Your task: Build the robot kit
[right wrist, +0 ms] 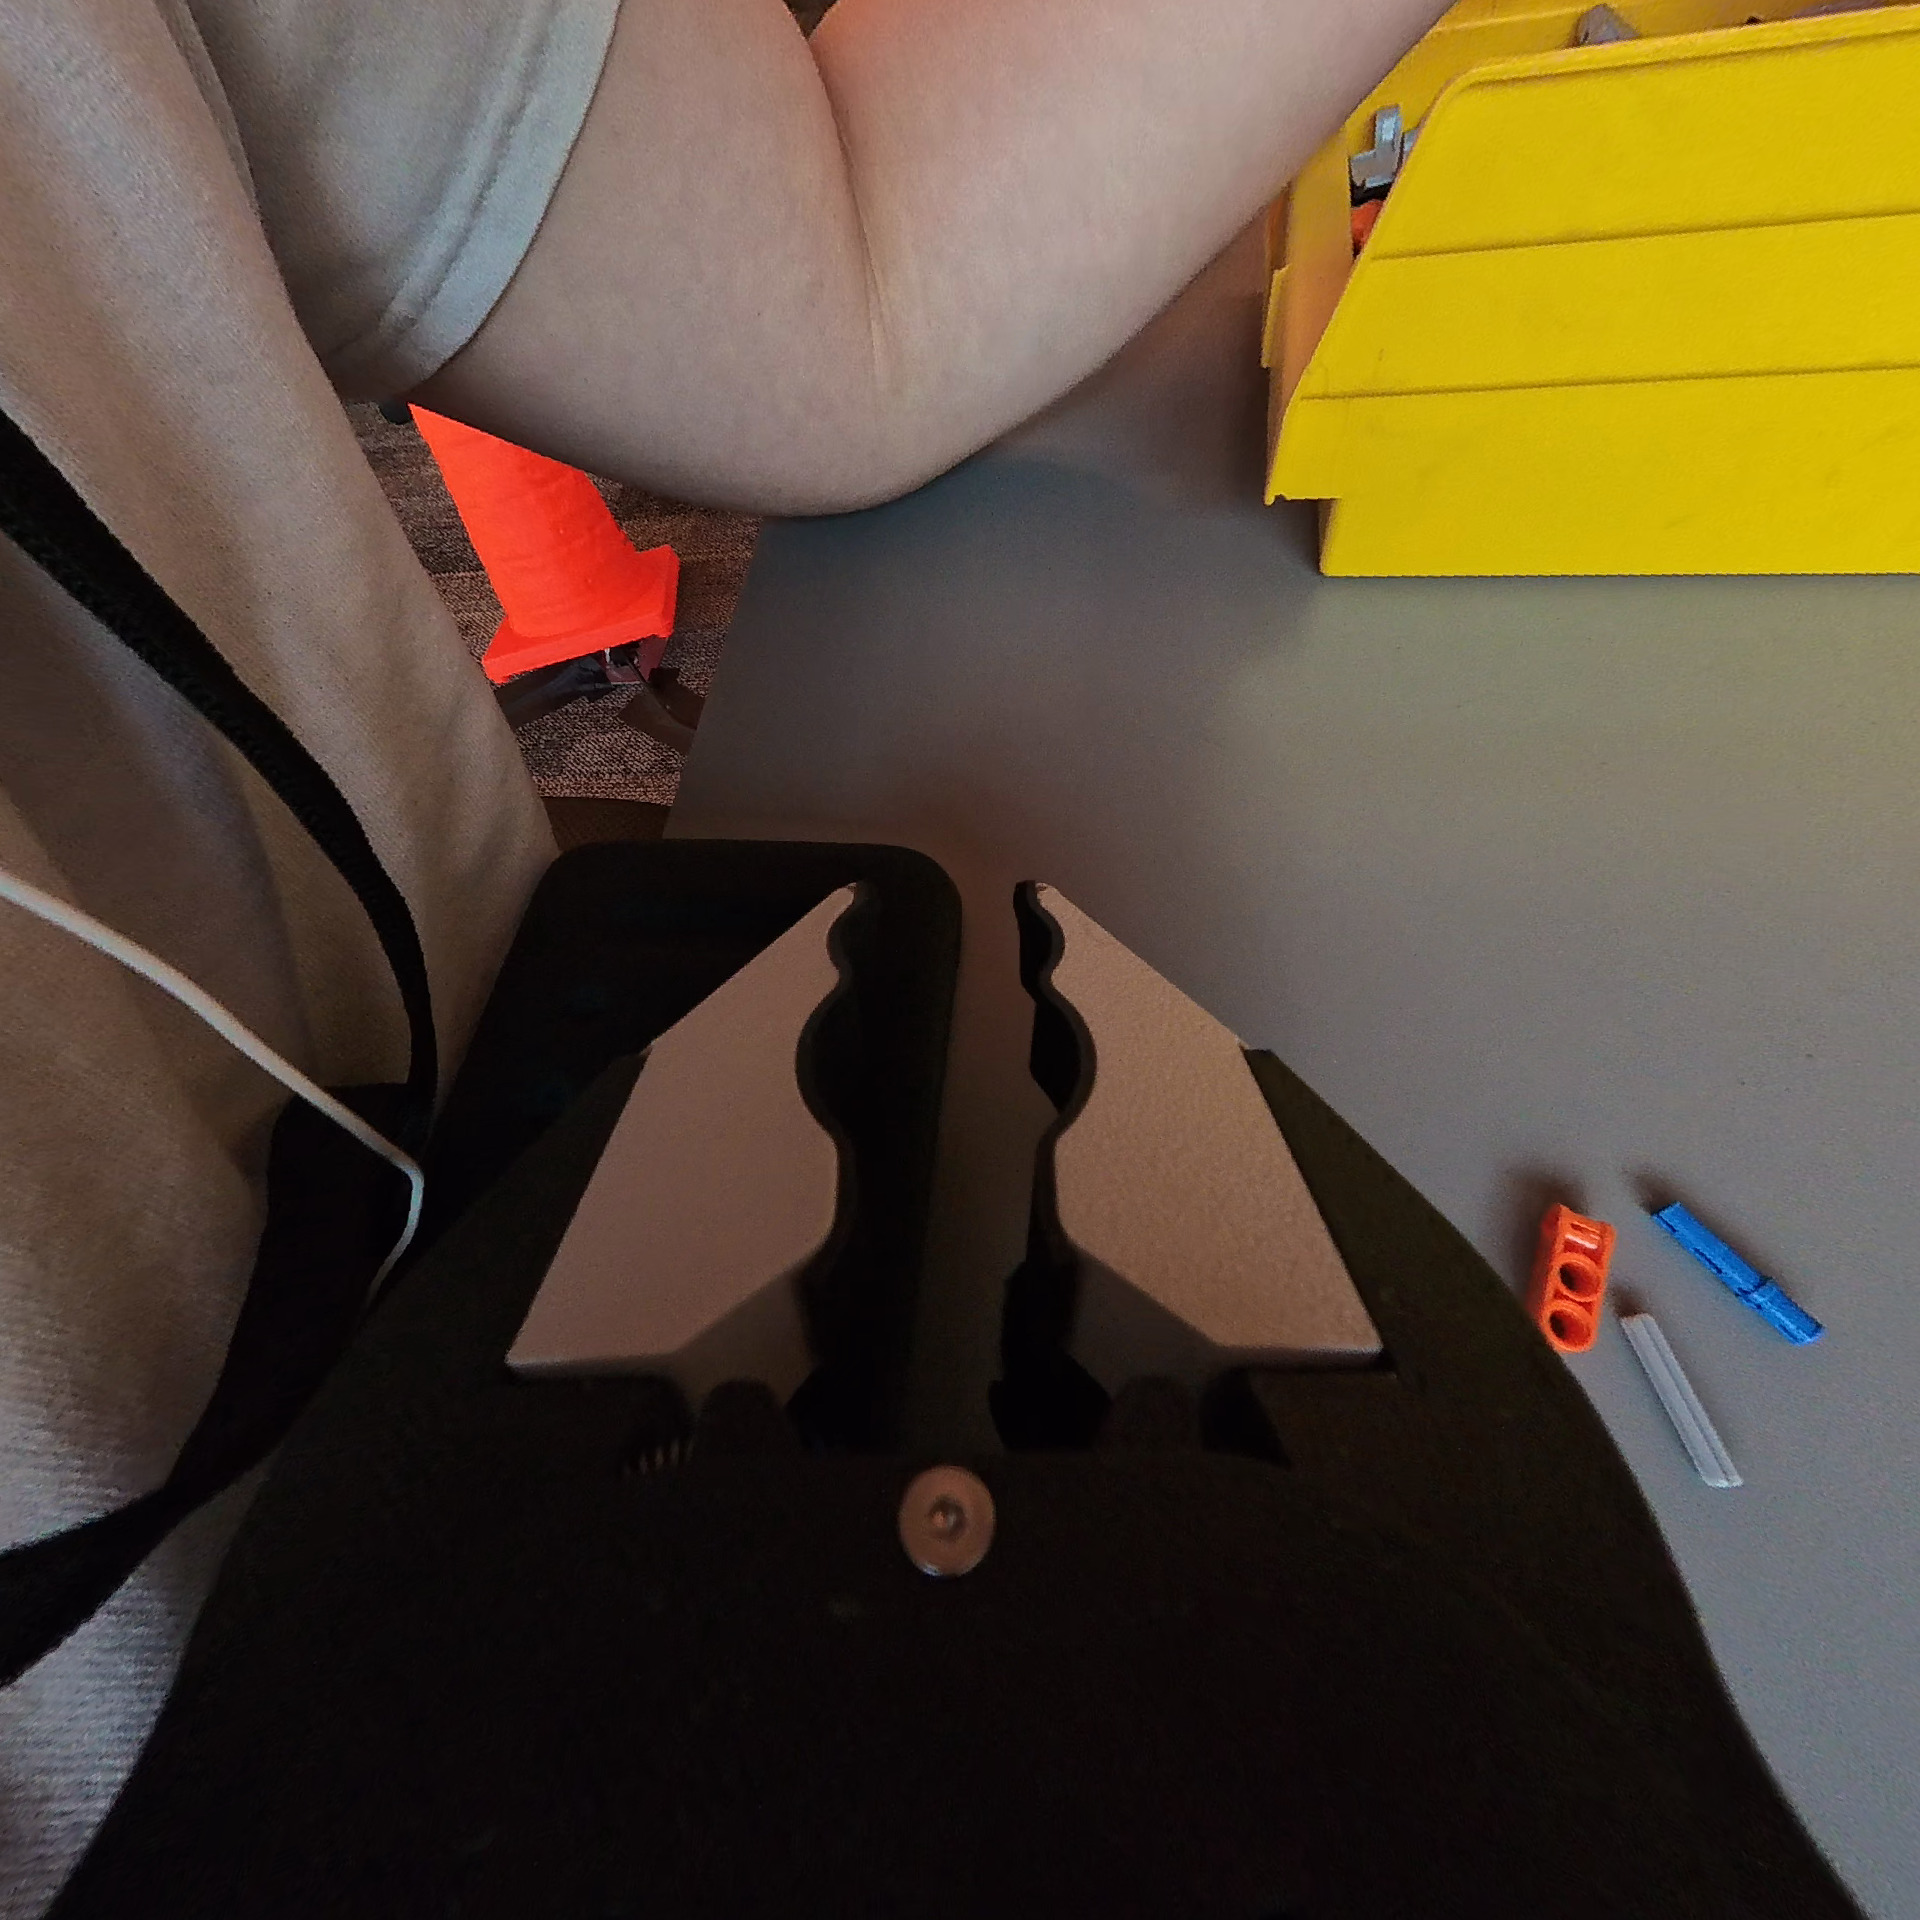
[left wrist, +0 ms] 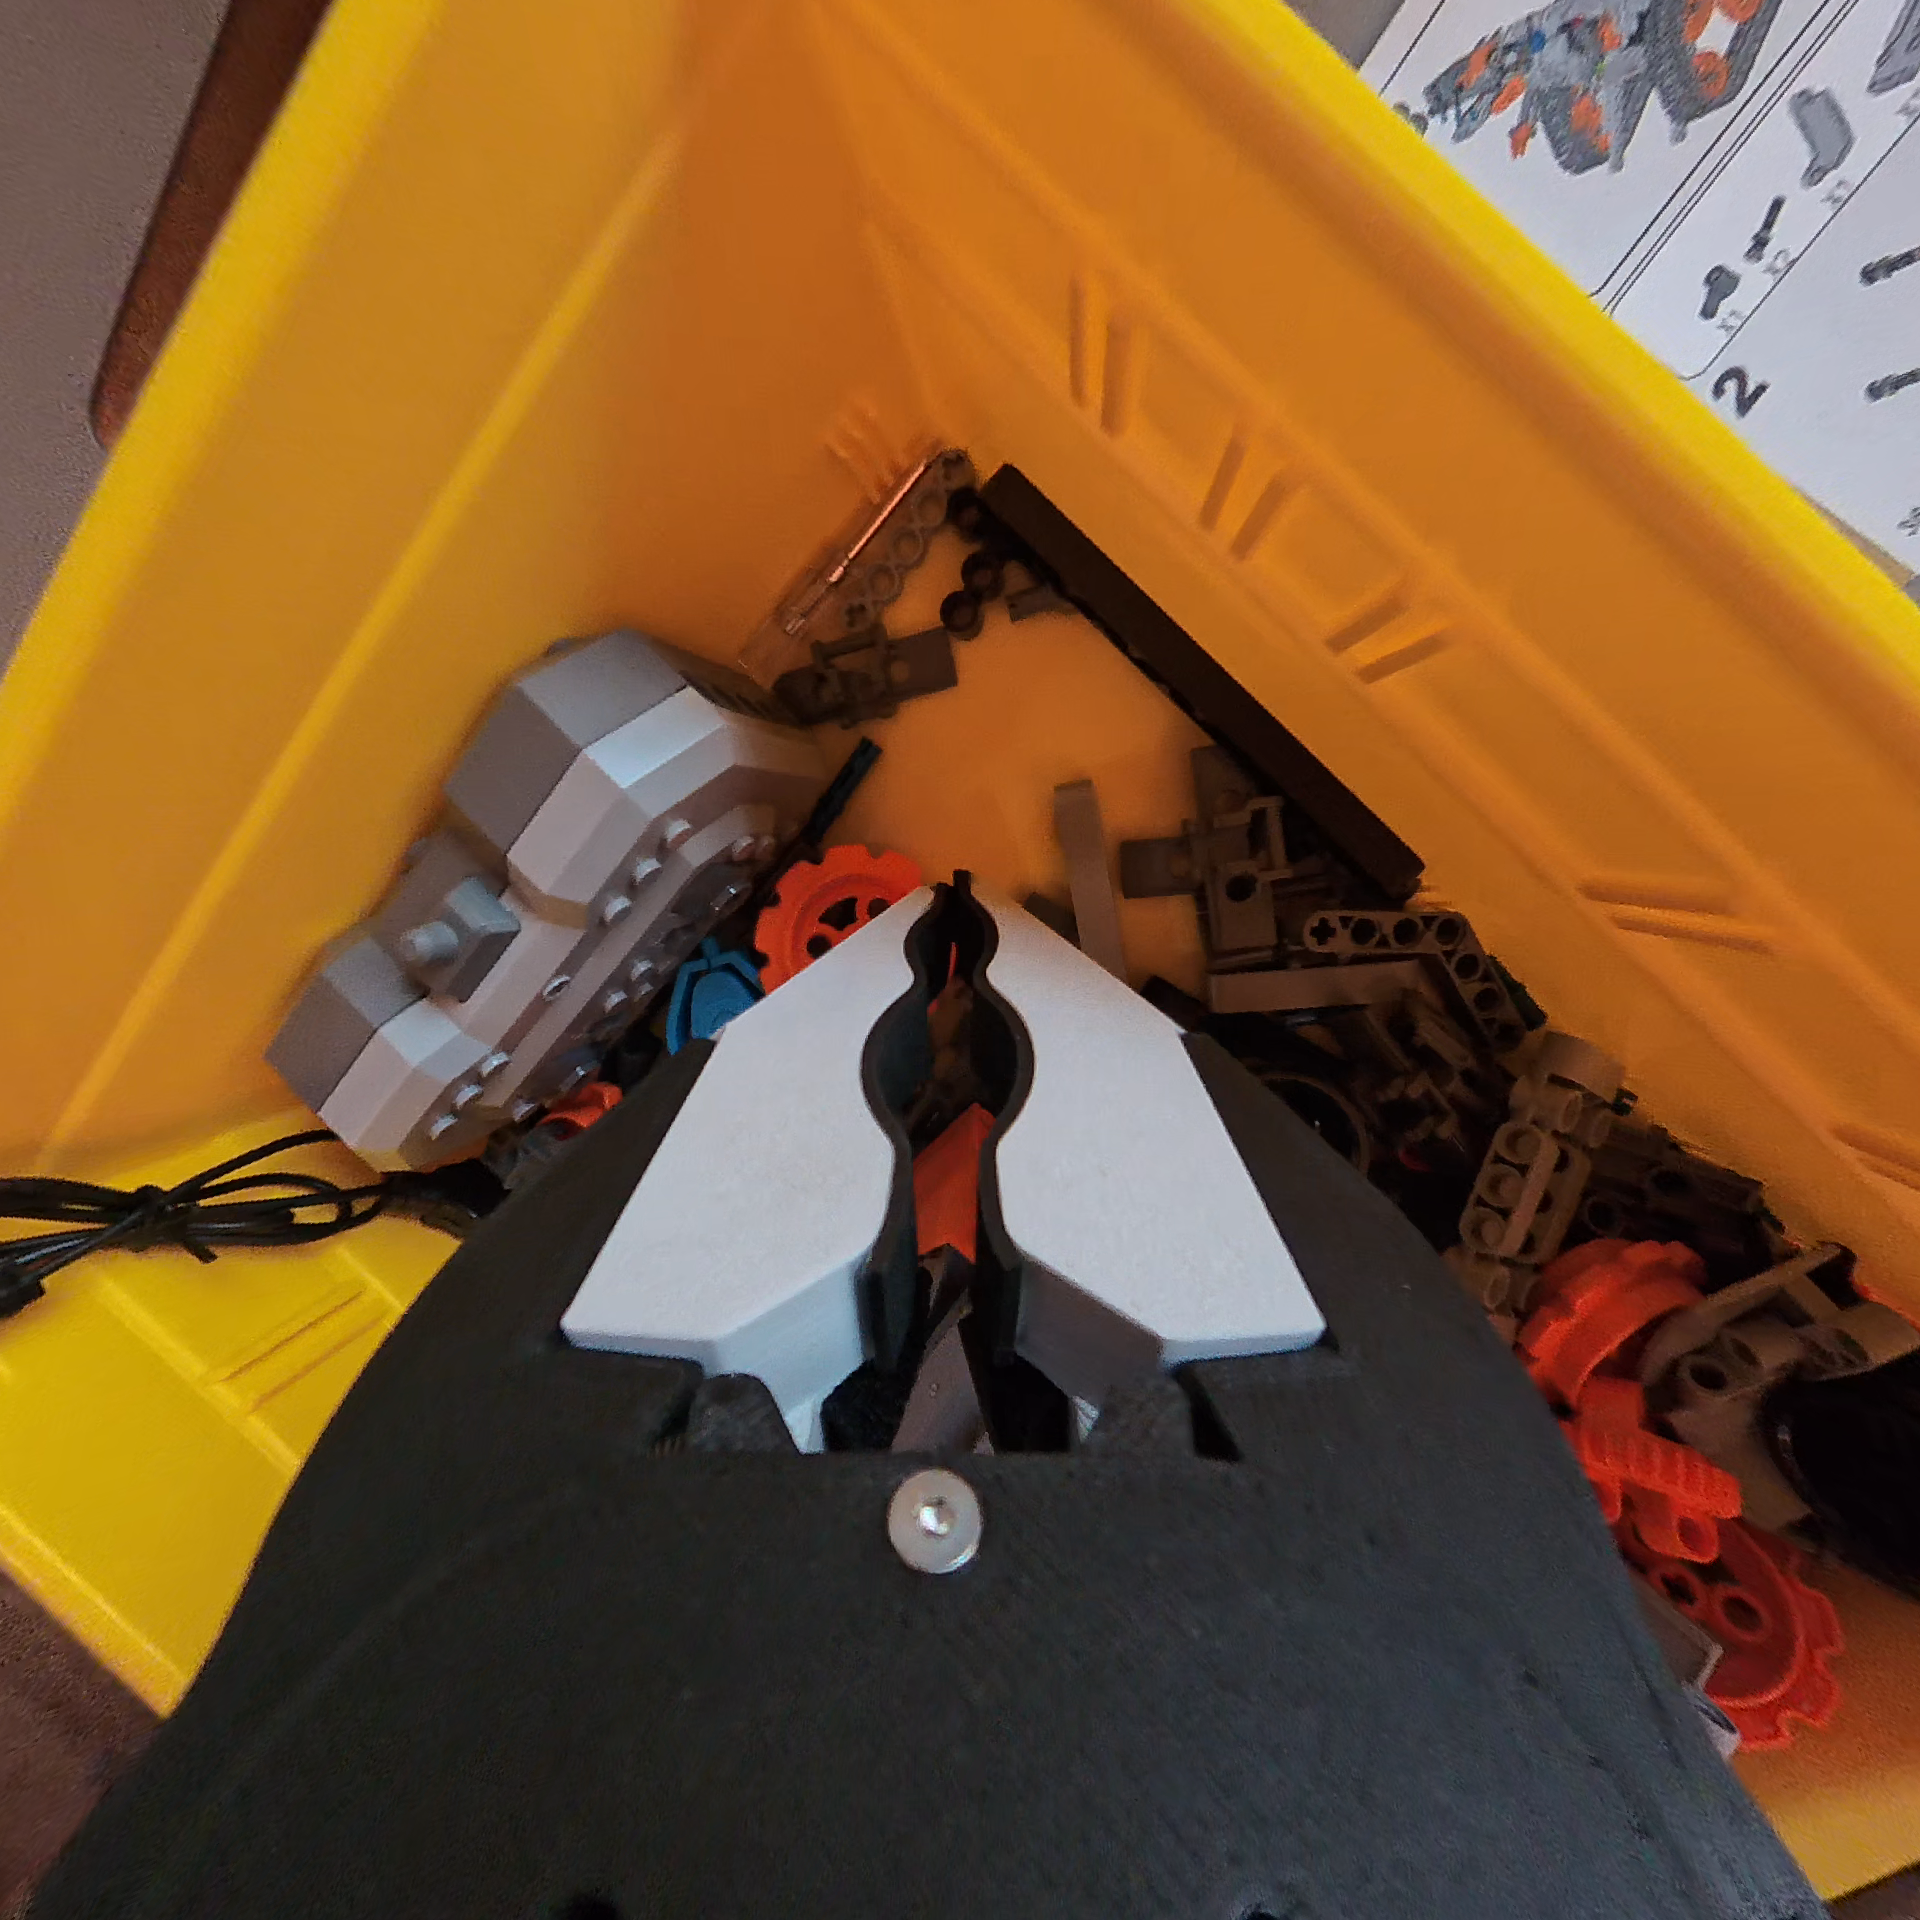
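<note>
My left gripper (left wrist: 958, 896) is down inside a yellow bin (left wrist: 623, 416), and its black pads meet at the tips, so it is shut. Whether anything is pinched there does not show. Just past the tips lie an orange gear (left wrist: 821, 914), a blue piece (left wrist: 707, 997) and a large grey motor block (left wrist: 582, 862). My right gripper (right wrist: 987, 894) hovers over the grey table (right wrist: 1247, 779). It is open, with bare table showing between the fingers. A black rounded object (right wrist: 644, 935) lies under its left finger.
The bin holds a pile of grey beams (left wrist: 1403, 987), a long black beam (left wrist: 1195, 665), orange parts (left wrist: 1662, 1455) and a black cable (left wrist: 208, 1205). A printed sheet (left wrist: 1714, 156) lies beyond it. On the table are an orange piece (right wrist: 1574, 1288), blue pin (right wrist: 1735, 1283), pale rod (right wrist: 1678, 1397) and yellow bin (right wrist: 1610, 343). A person's arm (right wrist: 831, 260) reaches across. The gap from one gripper's tips to the other's is roughly 35 cm. The large grey motor block (left wrist: 582, 862) is closer to my left gripper, around 6 cm from its tips; the right tips are 35 cm off.
</note>
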`<act>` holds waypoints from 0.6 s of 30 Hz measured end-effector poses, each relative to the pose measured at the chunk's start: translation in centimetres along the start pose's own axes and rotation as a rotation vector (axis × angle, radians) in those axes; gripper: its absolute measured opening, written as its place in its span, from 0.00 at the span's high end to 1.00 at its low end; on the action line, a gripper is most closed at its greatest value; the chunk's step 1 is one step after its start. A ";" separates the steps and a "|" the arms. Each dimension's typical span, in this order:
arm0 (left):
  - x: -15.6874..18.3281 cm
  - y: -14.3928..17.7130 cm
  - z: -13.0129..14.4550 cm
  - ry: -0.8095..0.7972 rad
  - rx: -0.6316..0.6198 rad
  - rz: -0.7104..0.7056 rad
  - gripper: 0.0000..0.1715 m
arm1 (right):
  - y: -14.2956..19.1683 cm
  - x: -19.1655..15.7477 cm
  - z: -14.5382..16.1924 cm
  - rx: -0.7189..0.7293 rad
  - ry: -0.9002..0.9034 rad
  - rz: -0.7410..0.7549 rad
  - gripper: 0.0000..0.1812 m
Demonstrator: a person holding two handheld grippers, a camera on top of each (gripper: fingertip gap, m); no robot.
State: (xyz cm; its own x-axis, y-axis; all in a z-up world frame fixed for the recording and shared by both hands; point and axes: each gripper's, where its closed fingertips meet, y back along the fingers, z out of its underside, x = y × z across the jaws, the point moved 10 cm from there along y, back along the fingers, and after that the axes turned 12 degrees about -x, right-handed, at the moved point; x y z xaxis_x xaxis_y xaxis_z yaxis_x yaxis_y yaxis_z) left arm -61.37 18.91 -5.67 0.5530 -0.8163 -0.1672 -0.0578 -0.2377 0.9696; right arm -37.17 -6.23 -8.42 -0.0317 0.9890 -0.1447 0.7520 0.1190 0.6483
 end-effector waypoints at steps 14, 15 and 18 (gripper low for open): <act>0.1 -0.3 -0.1 0.030 -0.095 0.004 1.00 | 0.0 0.0 0.0 0.000 0.002 0.001 0.85; 0.1 -0.3 -0.1 0.033 -0.098 0.010 1.00 | 0.0 0.0 0.0 0.000 0.003 0.001 0.85; 0.2 0.0 0.0 0.034 -0.105 0.002 0.97 | 0.0 0.0 0.0 0.000 0.001 0.000 0.85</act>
State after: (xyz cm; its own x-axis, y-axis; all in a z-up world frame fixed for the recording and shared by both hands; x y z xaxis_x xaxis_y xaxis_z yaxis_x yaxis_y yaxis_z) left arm -61.24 18.80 -5.73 0.5810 -0.7979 -0.1608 0.0273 -0.1783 0.9836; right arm -37.17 -6.25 -8.42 -0.0330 0.9890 -0.1439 0.7519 0.1194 0.6484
